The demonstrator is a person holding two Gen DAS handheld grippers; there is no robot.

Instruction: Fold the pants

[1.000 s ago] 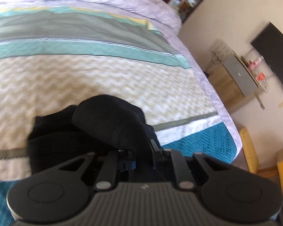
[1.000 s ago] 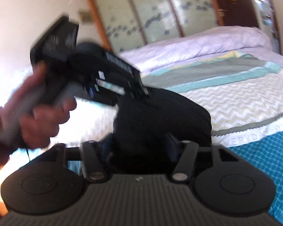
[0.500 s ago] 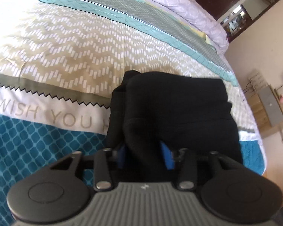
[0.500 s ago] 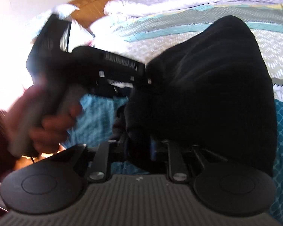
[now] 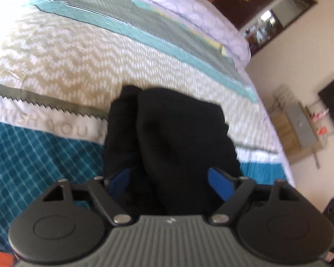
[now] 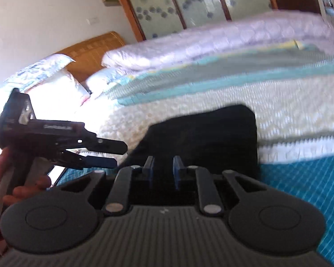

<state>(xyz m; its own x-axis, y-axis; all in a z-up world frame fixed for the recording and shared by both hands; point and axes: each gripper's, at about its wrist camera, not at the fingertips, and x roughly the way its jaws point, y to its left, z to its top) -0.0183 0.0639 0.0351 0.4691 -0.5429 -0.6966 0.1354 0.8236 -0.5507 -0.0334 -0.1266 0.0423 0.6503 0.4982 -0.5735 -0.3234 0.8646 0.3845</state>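
Black pants (image 5: 178, 133), folded bundle lying on the bedspread (image 5: 55, 66): soft, light, limp, likely slumps if lifted; best pinched at a folded edge; left gripper (image 5: 169, 178) spread wide, right gripper (image 6: 162, 169) narrowly parted, neither holding.

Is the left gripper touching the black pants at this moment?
Cannot tell. Right wrist view shows the open left gripper close beside the pants; blur hides any gap.

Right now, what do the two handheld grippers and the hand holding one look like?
Both grippers have black linkage arms with silver pivot pins, two round black discs and a ribbed grey body with a small white logo. The fingers carry blue pads. The left gripper has a grey handle in a bare hand; white lettering on top is unreadable.
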